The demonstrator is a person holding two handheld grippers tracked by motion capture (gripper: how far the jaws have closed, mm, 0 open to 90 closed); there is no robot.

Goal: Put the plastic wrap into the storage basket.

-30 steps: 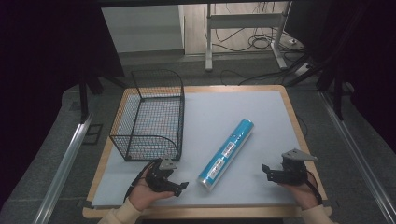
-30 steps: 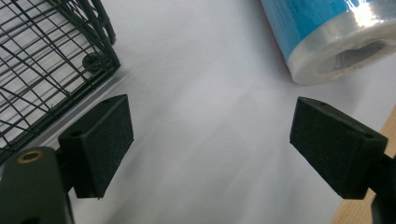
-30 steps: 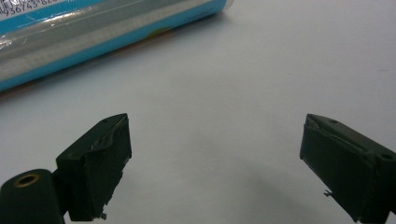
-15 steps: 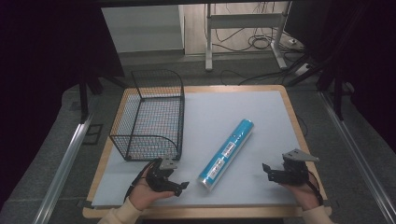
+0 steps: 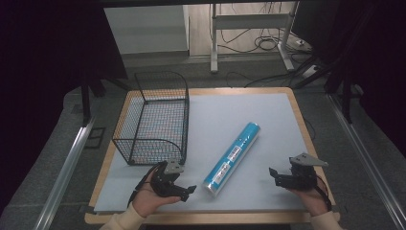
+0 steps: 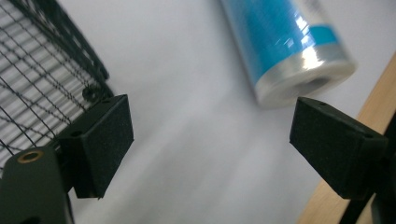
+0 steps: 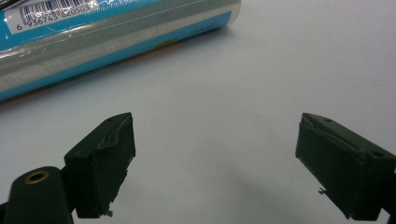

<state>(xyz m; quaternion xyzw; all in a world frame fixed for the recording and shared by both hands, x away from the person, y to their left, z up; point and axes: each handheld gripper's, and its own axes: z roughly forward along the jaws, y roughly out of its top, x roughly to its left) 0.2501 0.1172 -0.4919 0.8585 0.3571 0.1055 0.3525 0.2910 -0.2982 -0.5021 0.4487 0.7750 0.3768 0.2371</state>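
Observation:
A long blue roll [image 5: 232, 158] wrapped in clear film lies diagonally on the grey mat [image 5: 249, 110], its near end toward the front edge. My left gripper [image 5: 184, 181] is held just left of that near end, open and empty. In the left gripper view the roll's end [image 6: 289, 46] lies ahead between the spread jaws of the left gripper [image 6: 212, 140]. My right gripper [image 5: 275, 176] hovers to the right of the roll, also open with nothing in it. In the right gripper view the roll [image 7: 107, 37] crosses the top left, beyond the right gripper [image 7: 215, 163].
A black wire basket [image 5: 153, 120] stands empty at the left of the mat, its front corner [image 6: 42, 70] close to my left gripper. The wooden table edge [image 5: 210, 218] runs along the front. Dark curtains and cables lie beyond the table.

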